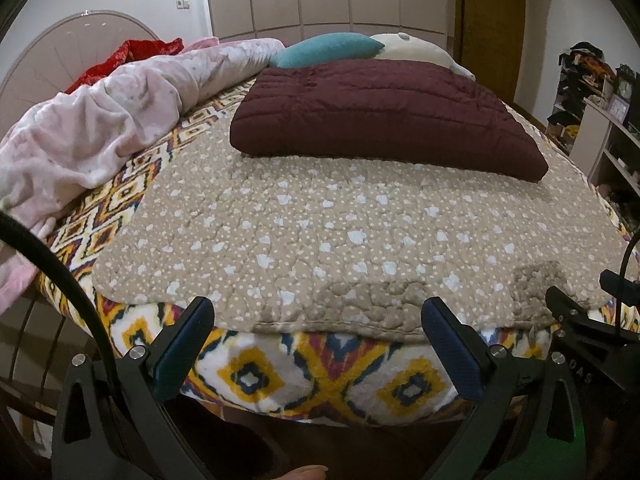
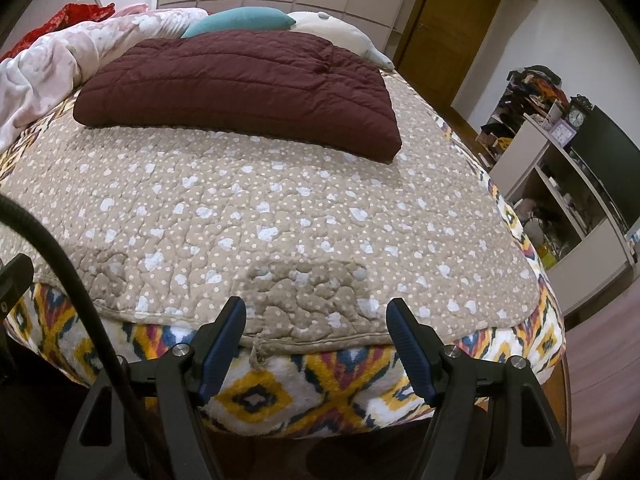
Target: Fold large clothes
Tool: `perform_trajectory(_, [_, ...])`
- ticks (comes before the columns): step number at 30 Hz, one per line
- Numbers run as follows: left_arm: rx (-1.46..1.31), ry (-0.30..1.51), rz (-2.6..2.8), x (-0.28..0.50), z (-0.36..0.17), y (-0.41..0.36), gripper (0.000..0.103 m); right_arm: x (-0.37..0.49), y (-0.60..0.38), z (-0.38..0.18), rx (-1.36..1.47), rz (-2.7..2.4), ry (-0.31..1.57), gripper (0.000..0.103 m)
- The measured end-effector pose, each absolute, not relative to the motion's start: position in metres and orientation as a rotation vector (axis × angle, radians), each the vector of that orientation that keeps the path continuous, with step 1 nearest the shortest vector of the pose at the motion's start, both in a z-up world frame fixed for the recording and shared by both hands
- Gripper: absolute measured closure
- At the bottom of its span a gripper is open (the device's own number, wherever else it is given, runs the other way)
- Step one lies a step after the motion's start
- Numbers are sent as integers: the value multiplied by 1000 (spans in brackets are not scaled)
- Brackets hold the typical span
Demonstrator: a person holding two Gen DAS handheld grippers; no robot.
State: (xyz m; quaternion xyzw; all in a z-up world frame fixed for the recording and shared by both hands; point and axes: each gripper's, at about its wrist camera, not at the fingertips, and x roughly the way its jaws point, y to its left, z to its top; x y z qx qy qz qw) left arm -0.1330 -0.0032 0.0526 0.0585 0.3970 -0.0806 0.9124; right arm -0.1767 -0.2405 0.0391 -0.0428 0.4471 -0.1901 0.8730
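Jacket: maroon (image 1: 384,116), quilted in puffy stitched bands, folded into a thick rectangle, lying flat on the far half of the bed.
Quilt: tan (image 1: 320,232), crinkled stitching, white dots and small white blotches, spread flat with corded hem at the near edge.
Blanket: fleecy (image 2: 320,392), yellow, red and navy diamonds, showing under the quilt along the bed's edge.
Bedding: pale pink (image 1: 100,128), soft and bunched along the left side; red cloth behind, mostly hidden.
Cushions: teal (image 1: 328,50) and cream, partly hidden behind the jacket.
Left gripper (image 1: 316,340): jaws wide, blue ribbed pads, nothing between them, hovering at the quilt hem.
Right gripper (image 2: 316,340): jaws wide, empty, at the same hem.
Shelves: cluttered (image 2: 560,168), contents hard to make out.
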Motion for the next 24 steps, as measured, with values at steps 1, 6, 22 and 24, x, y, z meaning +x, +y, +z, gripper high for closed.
perform_trajectory(1, [116,823,-167,-133,52,-3,0,-177,-240,39,-90,-396,934,27])
perform_trajectory(6, [104,839,-177,-131,50,-2,0,-177,-238,40,-90,-392,930,27])
perform_trajectory(22, [100,859,-192,-130,47,-5,0,-175,-237,39,-81,-388,936,27])
perform_trajectory(24, [99,861,-195,-130,48,-4,0,-175,-237,39,-81,-387,938,27])
